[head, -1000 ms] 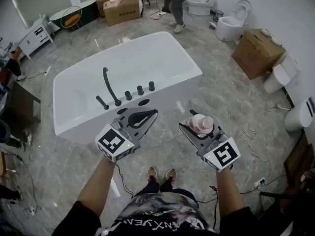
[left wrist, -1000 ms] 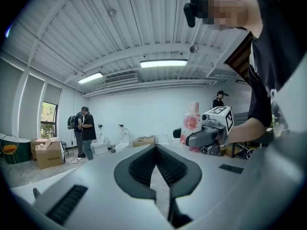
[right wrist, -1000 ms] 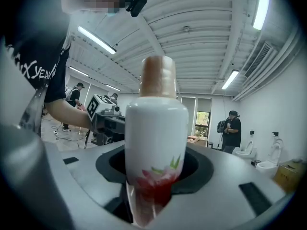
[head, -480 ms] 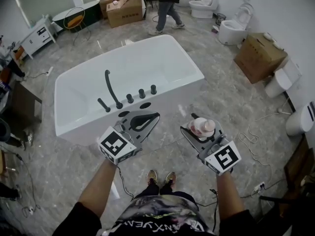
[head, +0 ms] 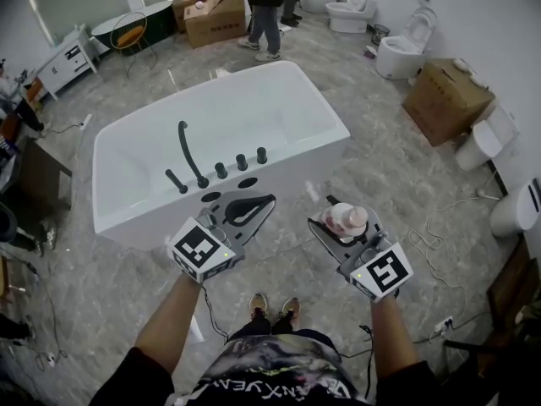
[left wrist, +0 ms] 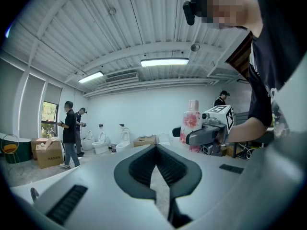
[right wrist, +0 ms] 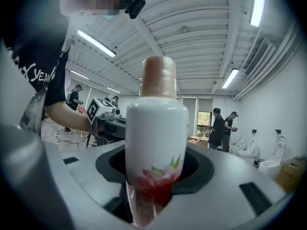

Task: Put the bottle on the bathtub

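My right gripper (head: 338, 222) is shut on a white bottle (head: 347, 219) with a pink flower print and a pinkish cap. In the right gripper view the bottle (right wrist: 156, 138) stands upright between the jaws. The white bathtub (head: 279, 155) lies ahead and to the left, with a black faucet (head: 191, 150) and several black knobs on its near rim. My left gripper (head: 249, 207) hovers at the tub's near rim, shut with nothing in it. The left gripper view shows the left gripper (left wrist: 154, 169) with its jaws together and the bottle (left wrist: 192, 123) off to the right.
Cardboard boxes stand at the right (head: 444, 96) and at the back (head: 209, 11). Toilets (head: 401, 45) line the right wall. Two people (head: 266, 11) stand beyond the tub. Cables (head: 431, 235) trail across the marble floor on the right. A white cabinet (head: 55, 62) is at the far left.
Both grippers have held about the same place, drifting slightly towards the tub. The people beyond the tub have walked left across the background.
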`<move>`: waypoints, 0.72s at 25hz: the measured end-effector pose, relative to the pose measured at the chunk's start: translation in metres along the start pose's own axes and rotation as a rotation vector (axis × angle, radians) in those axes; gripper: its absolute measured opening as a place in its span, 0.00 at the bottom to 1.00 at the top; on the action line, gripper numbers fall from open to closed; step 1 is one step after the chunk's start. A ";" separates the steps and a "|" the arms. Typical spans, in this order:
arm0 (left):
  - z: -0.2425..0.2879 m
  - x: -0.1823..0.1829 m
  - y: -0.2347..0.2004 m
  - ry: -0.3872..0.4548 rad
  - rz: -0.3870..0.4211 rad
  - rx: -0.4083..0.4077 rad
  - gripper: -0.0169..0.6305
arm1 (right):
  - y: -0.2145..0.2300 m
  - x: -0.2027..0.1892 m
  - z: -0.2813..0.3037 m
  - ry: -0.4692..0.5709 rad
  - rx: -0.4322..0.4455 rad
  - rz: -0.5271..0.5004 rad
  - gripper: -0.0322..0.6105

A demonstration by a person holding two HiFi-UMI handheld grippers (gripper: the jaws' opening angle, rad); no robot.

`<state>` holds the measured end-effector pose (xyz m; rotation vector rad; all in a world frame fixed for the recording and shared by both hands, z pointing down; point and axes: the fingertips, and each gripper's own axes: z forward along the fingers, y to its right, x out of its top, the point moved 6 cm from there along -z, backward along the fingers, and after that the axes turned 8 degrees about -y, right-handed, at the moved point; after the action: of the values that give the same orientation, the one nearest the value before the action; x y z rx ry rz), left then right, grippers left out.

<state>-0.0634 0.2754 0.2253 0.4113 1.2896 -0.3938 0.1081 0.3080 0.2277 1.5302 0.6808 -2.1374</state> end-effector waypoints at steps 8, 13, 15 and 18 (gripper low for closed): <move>0.009 0.000 0.010 -0.003 0.006 0.021 0.04 | 0.006 -0.004 -0.009 0.017 0.017 -0.006 0.38; 0.014 0.000 0.025 -0.006 0.016 0.031 0.04 | 0.008 -0.010 -0.021 0.018 0.024 -0.011 0.38; 0.017 -0.001 0.031 -0.006 0.021 0.033 0.04 | 0.008 -0.013 -0.026 0.024 0.025 -0.012 0.38; 0.017 -0.002 0.036 -0.005 0.020 0.036 0.04 | 0.008 -0.017 -0.029 0.023 0.024 -0.012 0.38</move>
<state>-0.0317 0.2979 0.2339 0.4529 1.2739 -0.4010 0.1392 0.3205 0.2345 1.5693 0.6753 -2.1476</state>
